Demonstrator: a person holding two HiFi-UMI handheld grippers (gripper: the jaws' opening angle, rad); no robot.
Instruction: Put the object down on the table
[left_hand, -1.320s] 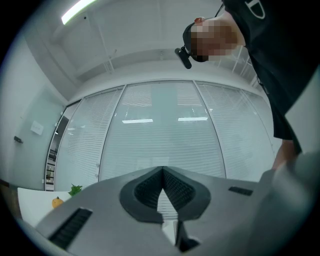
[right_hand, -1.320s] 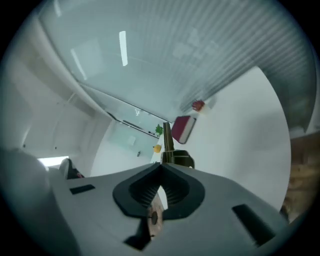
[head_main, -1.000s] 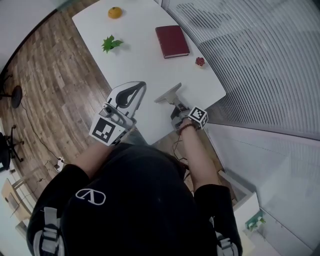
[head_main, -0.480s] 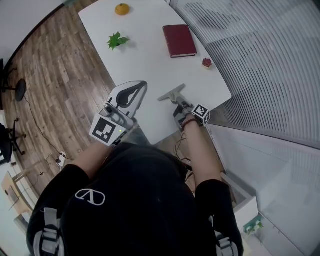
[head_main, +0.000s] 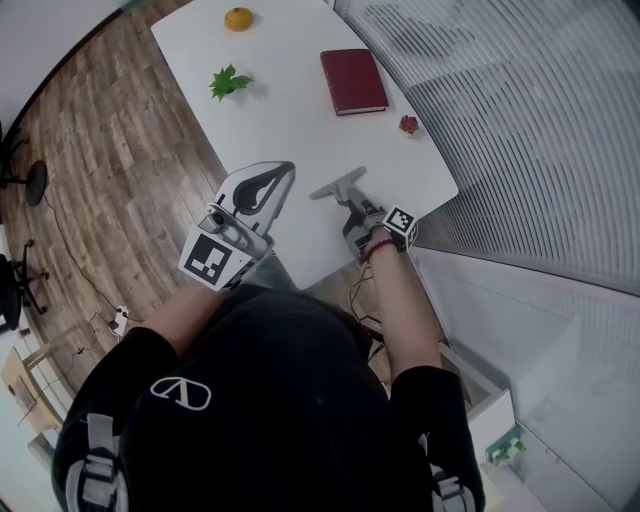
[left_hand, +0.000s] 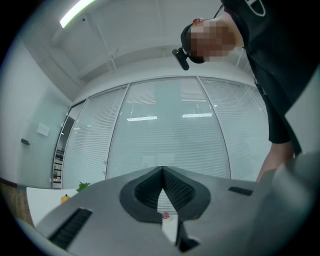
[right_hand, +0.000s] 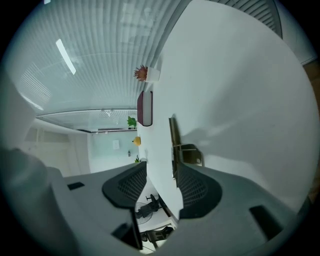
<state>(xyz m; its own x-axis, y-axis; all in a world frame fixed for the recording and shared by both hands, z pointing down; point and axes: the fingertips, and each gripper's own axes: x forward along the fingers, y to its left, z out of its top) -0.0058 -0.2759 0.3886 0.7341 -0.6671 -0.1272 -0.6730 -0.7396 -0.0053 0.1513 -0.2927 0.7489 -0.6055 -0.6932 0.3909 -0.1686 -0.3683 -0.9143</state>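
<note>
The object (right_hand: 173, 145) shows only in the right gripper view: a thin, dark, flat strip seen edge-on, standing off the white desk (right_hand: 240, 100), with a small brownish, bracket-like piece just beside its lower part. Whether that piece belongs to the strip I cannot tell. It throws a soft shadow on the desk. It sits near the desk's near edge, and its lower end runs in between the jaws of the right tongs (right_hand: 161, 170). These jaws are wide and opening, and the pads do not press on the strip. In the head view the right tongs (head_main: 338, 186) lie on their side over the near edge, toward the near right corner; the object itself cannot be made out there.

The left tongs (left_hand: 163, 170) are closed, tips together, with nothing between them. In the head view the left tongs (head_main: 270, 178) hang over the desk's near left edge, well apart from the object.

The rest lies toward the far end of the desk (head_main: 290, 110). A small red plant (head_main: 407, 124) stands at the right edge, and a dark red book (head_main: 354, 81) lies flat just beyond it. A green leaf (head_main: 229, 82) lies by the left edge, and an orange fruit (head_main: 238, 18) sits at the far left corner. Slatted blinds (head_main: 520, 120) run along the right edge, and a wooden floor (head_main: 110, 170) lies along the left.
</note>
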